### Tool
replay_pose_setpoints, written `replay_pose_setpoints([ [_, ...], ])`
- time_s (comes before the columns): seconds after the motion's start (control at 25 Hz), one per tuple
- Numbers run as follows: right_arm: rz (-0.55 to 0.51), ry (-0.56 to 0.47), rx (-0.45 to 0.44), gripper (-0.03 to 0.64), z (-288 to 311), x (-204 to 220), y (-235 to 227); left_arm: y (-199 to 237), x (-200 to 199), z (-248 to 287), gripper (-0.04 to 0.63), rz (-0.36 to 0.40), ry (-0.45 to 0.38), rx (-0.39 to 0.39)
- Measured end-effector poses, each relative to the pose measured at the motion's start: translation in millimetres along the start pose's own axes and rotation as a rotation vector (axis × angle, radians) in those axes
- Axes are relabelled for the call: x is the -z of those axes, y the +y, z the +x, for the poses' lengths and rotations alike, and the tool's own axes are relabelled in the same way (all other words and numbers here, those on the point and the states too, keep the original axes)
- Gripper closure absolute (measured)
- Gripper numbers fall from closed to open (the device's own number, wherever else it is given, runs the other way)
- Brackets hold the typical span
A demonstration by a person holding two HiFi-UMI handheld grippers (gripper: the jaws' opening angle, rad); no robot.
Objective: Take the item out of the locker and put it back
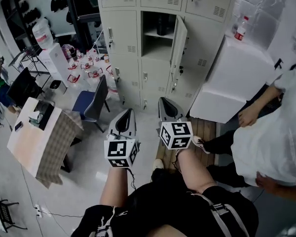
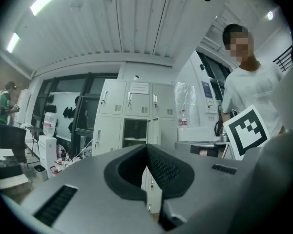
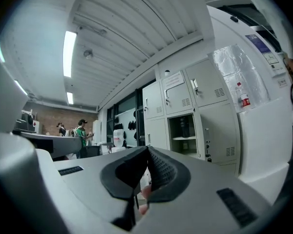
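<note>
A bank of pale metal lockers fills the far wall. One locker [image 1: 158, 36] stands with its door [image 1: 179, 43] swung out to the right. A dark item [image 1: 162, 25] sits on its upper shelf, seen again as the dark item [image 3: 185, 126] in the right gripper view. Both grippers are held low, well short of the lockers. My left gripper [image 1: 130, 111] is shut with nothing in it, its pads pressed together in the left gripper view [image 2: 147, 149]. My right gripper [image 1: 162, 100] is also shut and empty [image 3: 147, 151]. Both point toward the open locker [image 2: 135, 130].
A person in a white shirt [image 1: 269, 142] stands close on the right. A big white cabinet [image 1: 237, 78] with a red-capped bottle [image 1: 241, 28] stands beside the lockers. A blue chair [image 1: 92, 102], a cloth-covered table [image 1: 39, 137] and a water dispenser [image 1: 49, 53] stand to the left.
</note>
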State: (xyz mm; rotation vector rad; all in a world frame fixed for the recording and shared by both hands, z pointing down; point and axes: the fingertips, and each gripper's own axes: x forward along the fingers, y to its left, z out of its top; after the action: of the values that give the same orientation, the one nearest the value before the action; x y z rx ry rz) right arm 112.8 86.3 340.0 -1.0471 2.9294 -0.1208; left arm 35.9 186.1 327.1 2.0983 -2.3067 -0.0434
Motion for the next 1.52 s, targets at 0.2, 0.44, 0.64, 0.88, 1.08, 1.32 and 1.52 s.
replay_pose_setpoints([
  [0.2,-0.007,0.009,-0.022,0.601,86.0,-12.3,-55.9,14.1,-10.6,104.7,0.583,-0.01,-0.001,-0.004],
  [0.44,-0.012,-0.006,-0.031,0.601,164.3,-24.4,-114.2,22.8,-12.1,207.1,0.583,-0.004,0.005,-0.015],
  [0.64,-0.002,-0.01,-0.04,0.601,207.2,-24.0,-142.9,29.4,-8.4,257.6,0.583,0.014,0.015,-0.026],
  [0.88,-0.025,-0.021,-0.052,0.601,245.4,-22.7,-152.4,45.9,-7.7,294.1,0.583,0.027,0.006,-0.05],
  [1.08,-0.044,-0.051,-0.033,0.601,276.8,-30.4,-159.0,63.1,-10.9,325.1,0.583,0.034,-0.017,-0.046],
  [1.32,-0.042,-0.079,0.012,0.601,326.8,-34.8,-171.4,91.6,-13.6,371.3,0.583,0.043,-0.052,-0.015],
  [1.52,-0.046,-0.094,0.1,0.601,389.1,-17.0,-189.5,130.2,4.0,425.2,0.583,0.06,-0.065,0.046],
])
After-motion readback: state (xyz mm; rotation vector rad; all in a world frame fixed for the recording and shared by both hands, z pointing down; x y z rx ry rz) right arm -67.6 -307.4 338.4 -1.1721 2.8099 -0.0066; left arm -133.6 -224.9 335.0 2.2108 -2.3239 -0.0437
